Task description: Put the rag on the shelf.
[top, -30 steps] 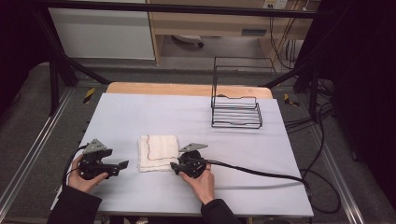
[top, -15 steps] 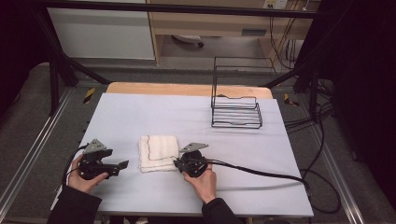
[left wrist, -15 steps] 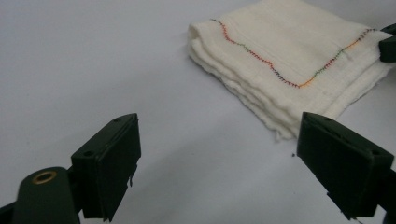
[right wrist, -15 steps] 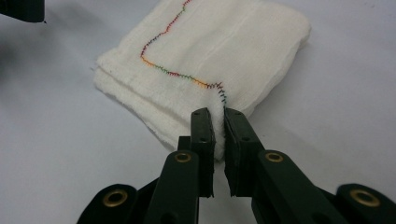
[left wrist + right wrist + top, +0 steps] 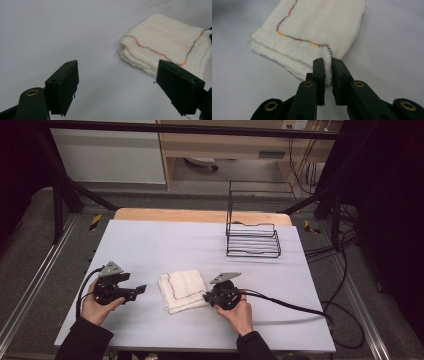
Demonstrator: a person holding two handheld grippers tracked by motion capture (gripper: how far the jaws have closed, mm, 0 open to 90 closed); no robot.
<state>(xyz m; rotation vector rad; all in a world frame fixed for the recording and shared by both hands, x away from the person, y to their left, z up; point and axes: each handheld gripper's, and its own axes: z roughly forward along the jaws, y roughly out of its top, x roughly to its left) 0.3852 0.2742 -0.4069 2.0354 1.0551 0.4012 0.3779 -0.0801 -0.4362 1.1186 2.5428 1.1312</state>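
Item: folded white cloth (image 5: 182,290), edge stitched in multicoloured thread, lying on the grey tabletop (image 5: 165,240) near your side, between your two hands.

Right tongs (image 5: 327,65): closed on the cloth's near corner, a pinch of fabric showing between the jaws. Judged step: lifting or unfolding the cloth from that corner. You hold only a shallow bite near the jaw tips, so keep the squeeze firm and raise slowly; a jerk could pull the corner free. It cannot be told how many of the folded layers you have caught; if the whole stack rises instead of one layer, expect it to sag and slide.

Left tongs (image 5: 125,82): wide apart, empty, low over the tabletop just beside the cloth's opposite edge. You are placed to take that edge or to pin the lower layers. Bring the jaws squarely over the fold before closing, so they do not push the cloth toward the right tongs.

Also present: black wire rack (image 5: 252,232), far right of the tabletop, well apart from the cloth.

Markings: no brand, label or writing legible on cloth, tongs or rack.
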